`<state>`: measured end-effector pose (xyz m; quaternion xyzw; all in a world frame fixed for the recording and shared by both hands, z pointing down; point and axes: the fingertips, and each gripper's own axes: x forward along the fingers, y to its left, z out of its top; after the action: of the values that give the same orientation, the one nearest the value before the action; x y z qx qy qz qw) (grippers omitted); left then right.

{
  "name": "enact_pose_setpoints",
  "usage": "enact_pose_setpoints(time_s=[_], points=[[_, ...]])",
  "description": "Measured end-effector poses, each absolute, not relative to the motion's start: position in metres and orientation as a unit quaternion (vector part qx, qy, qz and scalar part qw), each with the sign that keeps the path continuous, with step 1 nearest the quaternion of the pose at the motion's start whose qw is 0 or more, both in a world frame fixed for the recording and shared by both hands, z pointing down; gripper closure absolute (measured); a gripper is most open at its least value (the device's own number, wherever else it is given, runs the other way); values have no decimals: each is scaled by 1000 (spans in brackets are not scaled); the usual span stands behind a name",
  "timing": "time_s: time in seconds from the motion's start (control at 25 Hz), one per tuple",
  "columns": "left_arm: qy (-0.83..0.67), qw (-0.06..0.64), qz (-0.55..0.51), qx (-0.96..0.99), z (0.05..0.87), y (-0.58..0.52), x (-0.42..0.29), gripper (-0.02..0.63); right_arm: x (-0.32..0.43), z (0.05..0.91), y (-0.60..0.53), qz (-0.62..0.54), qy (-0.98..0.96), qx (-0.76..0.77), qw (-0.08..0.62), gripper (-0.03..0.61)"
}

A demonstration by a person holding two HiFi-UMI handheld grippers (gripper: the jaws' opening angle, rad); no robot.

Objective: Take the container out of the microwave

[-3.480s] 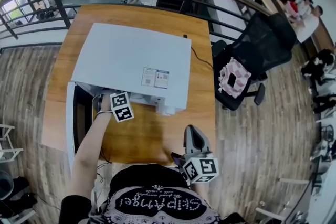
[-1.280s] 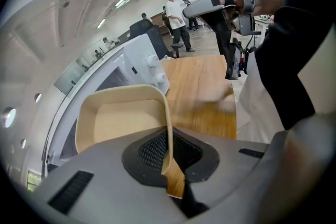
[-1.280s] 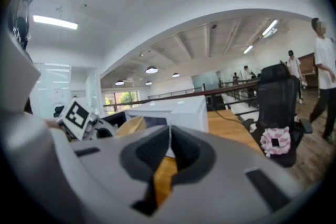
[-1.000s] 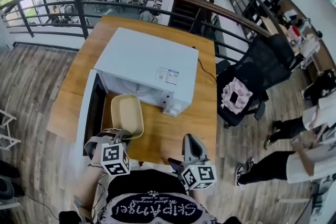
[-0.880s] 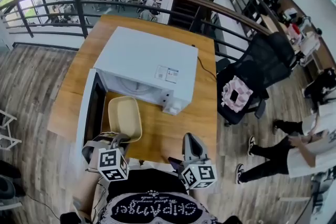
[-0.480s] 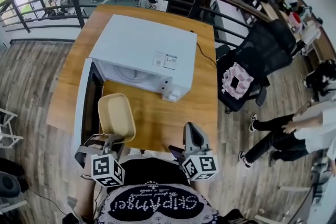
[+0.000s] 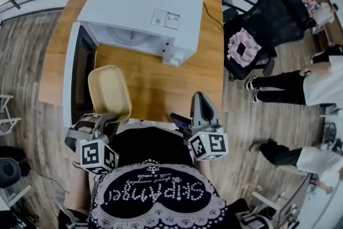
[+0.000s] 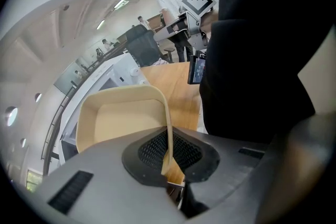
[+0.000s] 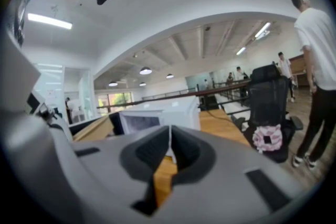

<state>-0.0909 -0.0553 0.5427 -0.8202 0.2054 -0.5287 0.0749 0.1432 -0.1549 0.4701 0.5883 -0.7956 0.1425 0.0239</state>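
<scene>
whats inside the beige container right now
The container looks empty: only its bare beige floor and walls show. The near corner is covered by the fingers of the left gripper, shut on its rim.

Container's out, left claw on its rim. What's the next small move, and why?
Probably lower the left claw and set the container on the bare table beside the open door: it hangs clear of the microwave, pinched only by its rim.
</scene>
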Motion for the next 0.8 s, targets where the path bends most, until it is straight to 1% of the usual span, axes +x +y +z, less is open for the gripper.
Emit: enact_pose_setpoints(time_s=[0.4, 0.8], points=[[170, 71, -512, -839, 546, -45, -83, 586, 169, 471, -149, 150, -772, 616, 38, 543], [140, 64, -510, -846, 553, -38, -78, 586, 172, 475, -148, 158, -767, 621, 48, 543]])
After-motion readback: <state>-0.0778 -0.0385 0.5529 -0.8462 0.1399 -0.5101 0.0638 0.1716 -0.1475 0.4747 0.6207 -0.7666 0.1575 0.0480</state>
